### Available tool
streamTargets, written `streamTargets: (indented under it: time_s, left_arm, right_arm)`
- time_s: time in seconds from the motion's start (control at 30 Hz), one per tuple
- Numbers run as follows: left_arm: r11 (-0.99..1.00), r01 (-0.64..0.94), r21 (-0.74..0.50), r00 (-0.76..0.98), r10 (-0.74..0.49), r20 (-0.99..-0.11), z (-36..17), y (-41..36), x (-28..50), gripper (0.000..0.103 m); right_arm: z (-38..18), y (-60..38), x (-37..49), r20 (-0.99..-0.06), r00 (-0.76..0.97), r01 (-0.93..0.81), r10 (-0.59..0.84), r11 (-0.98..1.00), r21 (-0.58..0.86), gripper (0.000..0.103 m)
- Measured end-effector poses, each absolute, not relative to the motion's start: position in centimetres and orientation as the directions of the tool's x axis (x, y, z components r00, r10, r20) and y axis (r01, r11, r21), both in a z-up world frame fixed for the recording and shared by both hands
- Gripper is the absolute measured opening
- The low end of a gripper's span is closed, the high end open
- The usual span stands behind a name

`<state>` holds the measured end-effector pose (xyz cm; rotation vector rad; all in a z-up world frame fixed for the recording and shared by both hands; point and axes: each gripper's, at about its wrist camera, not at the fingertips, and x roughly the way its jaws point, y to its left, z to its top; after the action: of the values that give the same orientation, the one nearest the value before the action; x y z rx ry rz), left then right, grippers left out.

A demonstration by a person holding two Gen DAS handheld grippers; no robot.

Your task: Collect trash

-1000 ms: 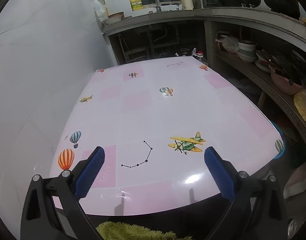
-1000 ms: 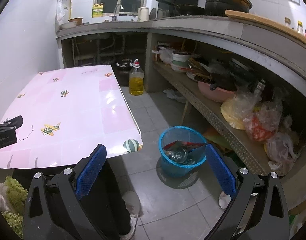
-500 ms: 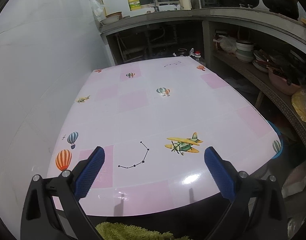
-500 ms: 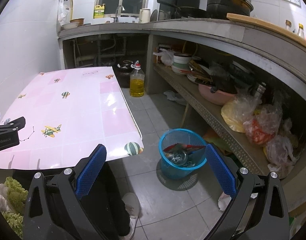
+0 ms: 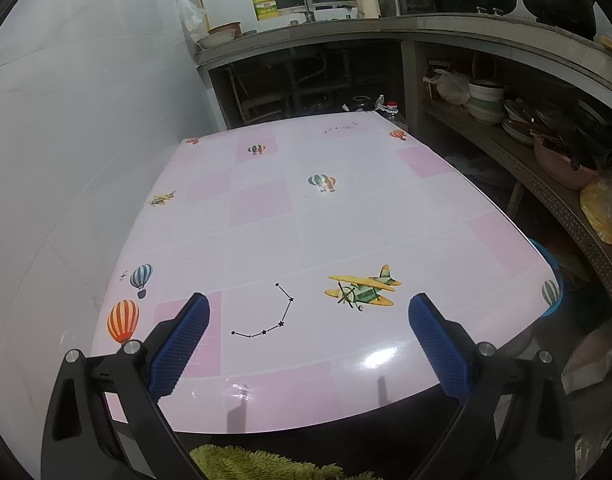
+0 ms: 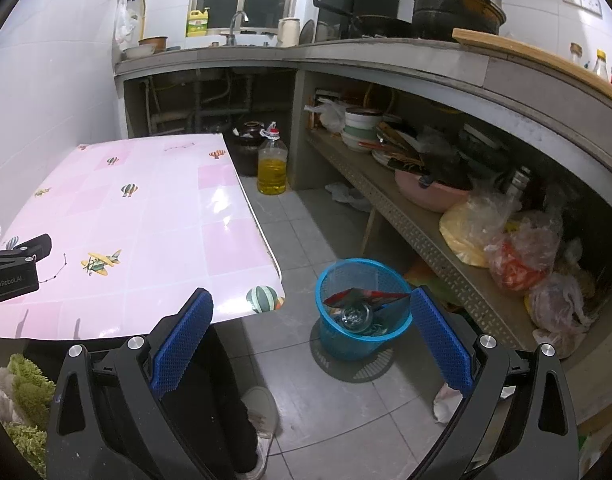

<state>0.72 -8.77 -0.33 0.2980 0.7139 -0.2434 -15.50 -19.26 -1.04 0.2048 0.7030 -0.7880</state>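
A blue mesh trash basket [image 6: 326,280] stands on the floor right of the table and holds wrappers and a clear cup [image 6: 356,316]. My right gripper [image 6: 312,334] is open and empty, held above the floor with the basket between its fingers in view. My left gripper [image 5: 308,334] is open and empty over the near edge of the pink tablecloth table [image 5: 326,220]. No loose trash shows on the table top. The left gripper also shows at the left edge of the right wrist view [image 6: 14,264].
A bottle of yellow oil [image 6: 271,162] and a dark jar [image 6: 248,138] stand on the floor beyond the table. A low shelf [image 6: 418,236] with bowls and plastic bags runs along the right. A crumpled white scrap [image 6: 446,404] lies on the floor. The person's leg and shoe [image 6: 262,420] are below.
Both grippers have drifted slightly; the views have shifted a little. Both stay open and empty.
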Motion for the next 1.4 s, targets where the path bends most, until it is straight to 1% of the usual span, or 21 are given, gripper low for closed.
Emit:
streamTargets:
  time_s: [1.4]
  left_arm:
    - [0.932,0.315,0.177,0.719,-0.112,-0.686,-0.89,-8.37,1.15,0.098]
  right_arm:
    - [-1.01,-19.59,-15.59,-0.650,0.497,0.707,-0.575,0.703,-0.082,0.095]
